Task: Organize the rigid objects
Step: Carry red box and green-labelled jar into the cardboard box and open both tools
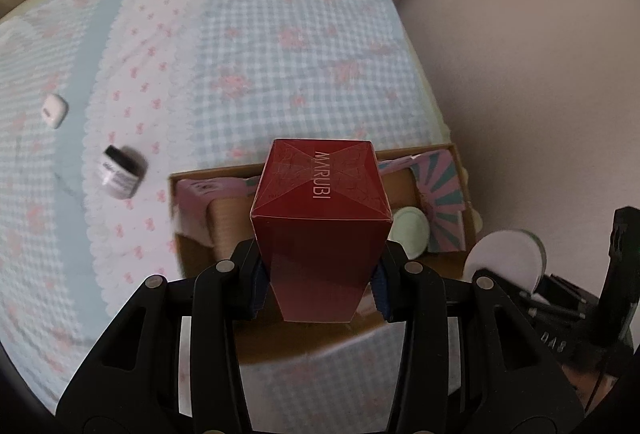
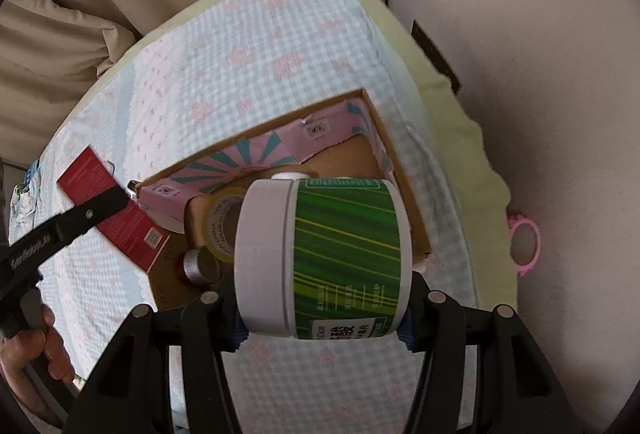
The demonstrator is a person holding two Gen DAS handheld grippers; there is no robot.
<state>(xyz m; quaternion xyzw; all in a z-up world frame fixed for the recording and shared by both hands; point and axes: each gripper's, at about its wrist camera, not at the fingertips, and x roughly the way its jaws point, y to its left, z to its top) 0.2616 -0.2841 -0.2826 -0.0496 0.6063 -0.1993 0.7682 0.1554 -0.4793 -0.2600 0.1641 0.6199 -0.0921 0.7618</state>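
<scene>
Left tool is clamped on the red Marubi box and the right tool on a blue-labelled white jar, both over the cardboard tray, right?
Nearly. The right wrist view shows the white jar in the right tool has a green striped label, not blue. The rest holds: the left tool is clamped on the red Marubi box, and both are over the cardboard tray.

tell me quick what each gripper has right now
Left gripper: shut on the red box.
Right gripper: shut on the white jar with the green label.
</scene>
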